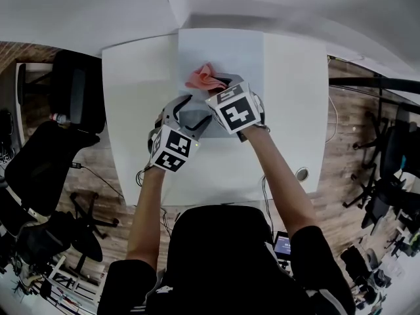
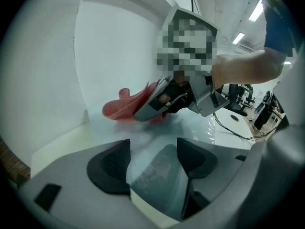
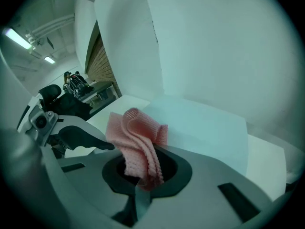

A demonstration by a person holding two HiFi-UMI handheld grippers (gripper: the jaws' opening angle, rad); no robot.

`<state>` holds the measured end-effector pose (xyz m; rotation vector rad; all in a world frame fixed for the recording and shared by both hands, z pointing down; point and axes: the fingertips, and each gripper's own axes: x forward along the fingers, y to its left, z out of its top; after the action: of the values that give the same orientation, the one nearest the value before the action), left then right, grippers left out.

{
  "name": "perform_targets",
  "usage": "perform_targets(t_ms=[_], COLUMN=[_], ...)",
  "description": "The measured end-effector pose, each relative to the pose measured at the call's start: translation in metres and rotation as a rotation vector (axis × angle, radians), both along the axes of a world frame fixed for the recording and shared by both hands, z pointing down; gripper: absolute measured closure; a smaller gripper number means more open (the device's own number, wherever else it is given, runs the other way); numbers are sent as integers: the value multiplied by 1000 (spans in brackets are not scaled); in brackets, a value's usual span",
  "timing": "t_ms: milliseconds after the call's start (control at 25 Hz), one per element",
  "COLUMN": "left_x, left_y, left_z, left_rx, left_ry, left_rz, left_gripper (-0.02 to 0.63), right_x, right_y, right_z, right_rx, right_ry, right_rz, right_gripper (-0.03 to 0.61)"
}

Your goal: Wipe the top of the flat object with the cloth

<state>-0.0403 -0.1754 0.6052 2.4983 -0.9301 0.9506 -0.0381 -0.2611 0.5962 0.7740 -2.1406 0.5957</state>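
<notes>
Pinching pink cloth (image 1: 202,77), right hand-held gripper (image 3: 143,173) over flat sheet (image 1: 230,48), left hand-held gripper (image 2: 152,159) spread alongside, white table (image 1: 131,97)

Flat object (image 1: 230,48) lies on the counter (image 1: 134,97), mid-far side, just before the wall (image 1: 98,12). Cloth (image 1: 201,77) sits on its left part, pinched in the right gripper (image 1: 220,83), which comes in from the near right. Left gripper (image 1: 190,113) is nearer, at the flat object's near-left edge, with that edge between its spread jaws. Chairs (image 1: 79,90) stand on the floor (image 1: 105,176) left of the counter.
</notes>
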Motion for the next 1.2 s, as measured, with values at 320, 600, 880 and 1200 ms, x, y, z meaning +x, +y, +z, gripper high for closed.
perform_targets(t_ms=[320,600,880,1200], left_x=[0,0,0,0], left_y=[0,0,0,0], left_z=[0,0,0,1], left_rx=[-2,-2,-3,-3], left_ry=[5,6,11,12], left_rz=[0,-1,2,-5], left_gripper=[313,313,313,313], right_x=[-3,15,68,117], right_y=[3,-8,-27,-32], right_z=[0,1,0,-2], right_rx=[-17,-8,2,1], right_ry=[-10,7,25,25], right_rz=[-17,37,173,288], right_gripper=[534,534,534,534])
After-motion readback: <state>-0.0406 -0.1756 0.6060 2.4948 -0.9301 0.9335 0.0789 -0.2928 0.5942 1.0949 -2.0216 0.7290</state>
